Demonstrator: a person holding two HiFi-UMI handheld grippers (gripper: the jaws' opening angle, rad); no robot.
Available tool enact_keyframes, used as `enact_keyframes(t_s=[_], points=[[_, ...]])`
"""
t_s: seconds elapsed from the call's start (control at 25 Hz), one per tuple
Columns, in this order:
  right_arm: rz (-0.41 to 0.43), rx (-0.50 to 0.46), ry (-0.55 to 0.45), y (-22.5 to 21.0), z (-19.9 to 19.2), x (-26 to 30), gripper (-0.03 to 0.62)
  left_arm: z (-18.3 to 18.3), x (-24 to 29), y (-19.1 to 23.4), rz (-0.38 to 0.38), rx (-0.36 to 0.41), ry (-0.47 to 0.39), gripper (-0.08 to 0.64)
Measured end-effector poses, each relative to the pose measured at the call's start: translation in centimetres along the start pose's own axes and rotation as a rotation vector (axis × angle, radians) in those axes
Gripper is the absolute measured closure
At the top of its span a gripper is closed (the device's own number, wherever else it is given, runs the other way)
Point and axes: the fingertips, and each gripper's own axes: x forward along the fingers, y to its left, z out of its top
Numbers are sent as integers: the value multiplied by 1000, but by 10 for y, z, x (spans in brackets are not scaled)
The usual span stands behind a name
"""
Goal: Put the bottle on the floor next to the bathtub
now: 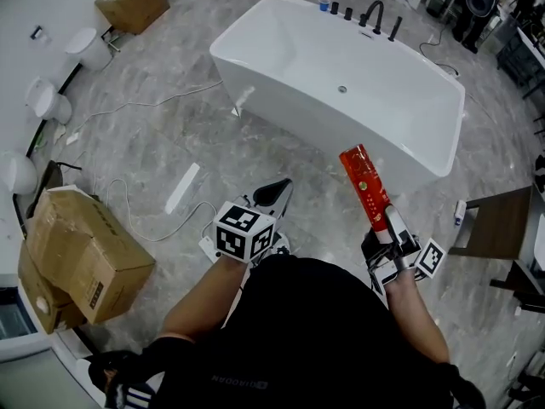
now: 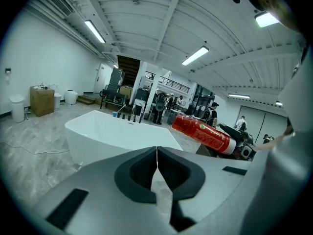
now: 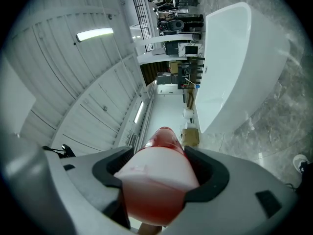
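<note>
Now, right jaws: the right gripper (image 3: pixel 161 174) is clamped on the pale cap end of the red bottle (image 3: pixel 164 146), a dark pad against each side.
Bottle: held in the air, not on the floor (image 1: pixel 153 147) – from the head view it slants up and away from the right gripper (image 1: pixel 390 227), with its far red end (image 1: pixel 358 164) showing against the near wall of the bathtub (image 1: pixel 272 66).
Left jaws: the left gripper (image 2: pixel 156 168) has its pads pressed together along a thin seam, with nothing between them.
Left gripper, placing: raised beside the person's body (image 1: pixel 277 194), well apart from the bottle, pointing toward the tub.
Left gripper view: the bottle (image 2: pixel 200 132) lies nearly level, to the right of the white tub (image 2: pixel 112 136).
Tub fittings: a black faucet (image 1: pixel 373 13) and a small blue cup (image 1: pixel 324 6) stand on the far rim.
Floor near the tub: a white strip (image 1: pixel 182 187) and a thin cable (image 1: pixel 162 100) lie on the grey tiles to the left of the tub's near corner.
Left side: a battered cardboard box (image 1: pixel 81 250) stands close to the person – white toilets (image 1: pixel 89 48) line the wall beyond it.
Right side: a dark wooden table (image 1: pixel 494 222) stands just beside the tub's right end.
Background: people (image 2: pixel 213 112) stand far behind the tub.
</note>
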Motion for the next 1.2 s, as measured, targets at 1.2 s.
enact_keyframes(t_s=[1.2], points=[[-66, 60, 99, -73, 93, 157, 272, 52, 108, 123, 75, -62, 54, 543]])
